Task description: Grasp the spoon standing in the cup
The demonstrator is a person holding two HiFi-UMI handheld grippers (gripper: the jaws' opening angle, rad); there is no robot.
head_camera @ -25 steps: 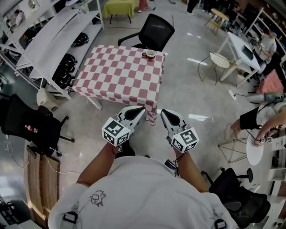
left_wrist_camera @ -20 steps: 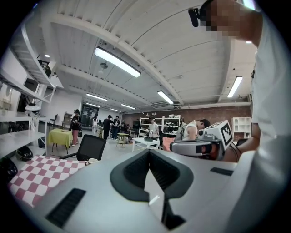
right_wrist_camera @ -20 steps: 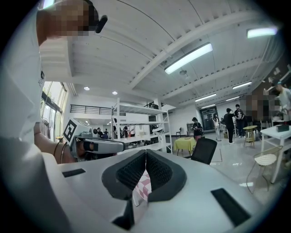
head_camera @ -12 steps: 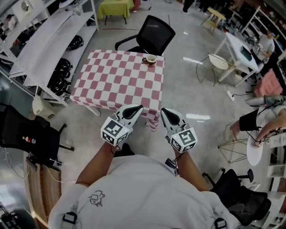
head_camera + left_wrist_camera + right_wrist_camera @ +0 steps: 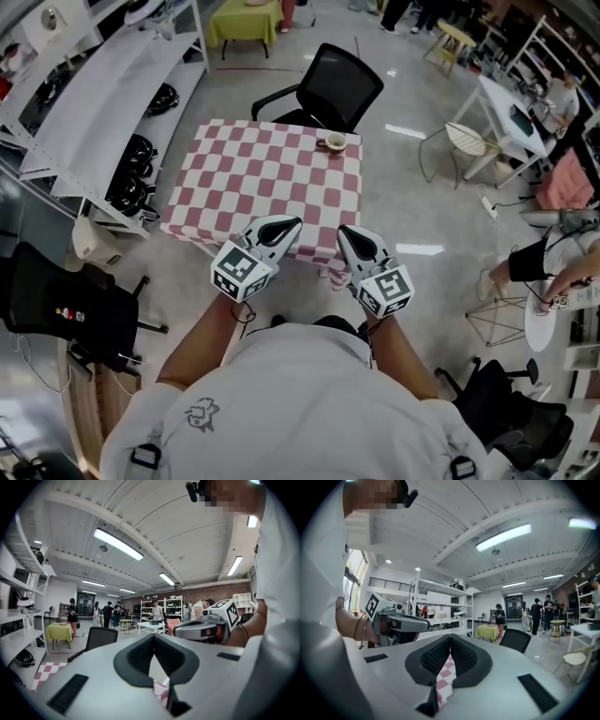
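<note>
A small cup stands near the far right corner of the table with the red-and-white checked cloth; the spoon in it is too small to make out. My left gripper and right gripper are held side by side in front of my chest, over the table's near edge and far short of the cup. Both point level toward the table. In the left gripper view the jaw tips meet with nothing between them. In the right gripper view the tips also meet, empty, with checked cloth showing below them.
A black office chair stands behind the table by the cup. White shelving runs along the left, and another black chair is at the near left. On the right are a white table, a wire chair and a seated person.
I have walked toward the table: its near edge has come up under the grippers. Both grippers kept their side-by-side pose and stayed shut.
</note>
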